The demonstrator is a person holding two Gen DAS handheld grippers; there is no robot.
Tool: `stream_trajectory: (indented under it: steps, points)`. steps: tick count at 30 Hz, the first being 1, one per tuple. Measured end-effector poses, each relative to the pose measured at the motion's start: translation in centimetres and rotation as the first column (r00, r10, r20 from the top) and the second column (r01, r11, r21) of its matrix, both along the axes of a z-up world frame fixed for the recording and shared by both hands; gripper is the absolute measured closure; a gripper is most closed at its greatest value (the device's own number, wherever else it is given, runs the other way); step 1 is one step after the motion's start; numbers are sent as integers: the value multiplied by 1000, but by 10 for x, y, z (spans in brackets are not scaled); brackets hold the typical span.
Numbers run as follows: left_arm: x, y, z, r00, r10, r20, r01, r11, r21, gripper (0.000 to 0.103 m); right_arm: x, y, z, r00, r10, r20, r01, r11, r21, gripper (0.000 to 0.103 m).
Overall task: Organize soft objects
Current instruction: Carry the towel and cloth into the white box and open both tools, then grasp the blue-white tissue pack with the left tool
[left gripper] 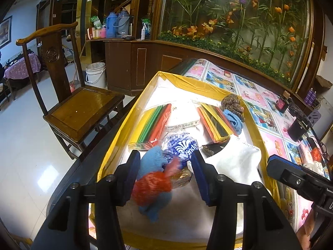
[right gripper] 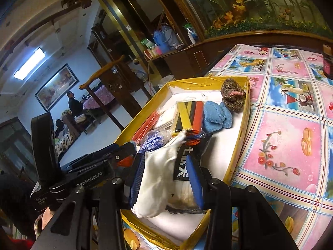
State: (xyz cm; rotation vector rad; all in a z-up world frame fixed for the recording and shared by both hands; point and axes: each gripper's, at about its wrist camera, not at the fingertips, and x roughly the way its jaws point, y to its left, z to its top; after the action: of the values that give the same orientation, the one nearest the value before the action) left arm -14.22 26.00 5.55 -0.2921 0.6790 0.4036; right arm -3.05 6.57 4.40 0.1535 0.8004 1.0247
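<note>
A yellow-rimmed box (left gripper: 210,87) (right gripper: 245,116) on the table holds soft things. My left gripper (left gripper: 164,173) is open over its near end, with a red-and-blue knitted piece (left gripper: 154,185) between the fingers and a blue Vinda tissue pack (left gripper: 183,145) just beyond. My right gripper (right gripper: 166,177) is open around a white cloth (right gripper: 158,179) (left gripper: 237,158) that hangs against its left finger. A rolled blue cloth (right gripper: 216,114) (left gripper: 233,120) and a brown speckled roll (right gripper: 233,95) (left gripper: 233,102) lie at the box's far right.
Packs of coloured strips (left gripper: 154,125) (right gripper: 191,114), a white carton (left gripper: 183,123) and a black packet (right gripper: 185,162) also lie in the box. A dark bottle (left gripper: 283,102) and small items stand on the patterned tablecloth (right gripper: 291,125). A wooden chair (left gripper: 79,104) stands left.
</note>
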Motion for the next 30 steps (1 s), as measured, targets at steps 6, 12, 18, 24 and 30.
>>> stream_trajectory:
  steps: [6,12,18,24,30]
  points:
    - [-5,-7,7,1000,-9,13,9,1000,12,53,8,-18,2,998,-40,-41,41,998,37,58]
    - [-3,-25,12,999,-48,24,48,999,21,53,15,-37,3,996,-76,-44,78,996,43,58]
    - [6,-62,20,990,-137,33,135,990,49,53,26,-70,2,987,-144,-71,148,987,54,58]
    - [18,-114,24,962,-271,43,268,962,59,53,38,-120,4,967,-237,-93,244,967,75,58]
    - [38,-186,1,887,-462,4,462,887,29,50,59,-194,0,909,-386,-155,403,910,102,58]
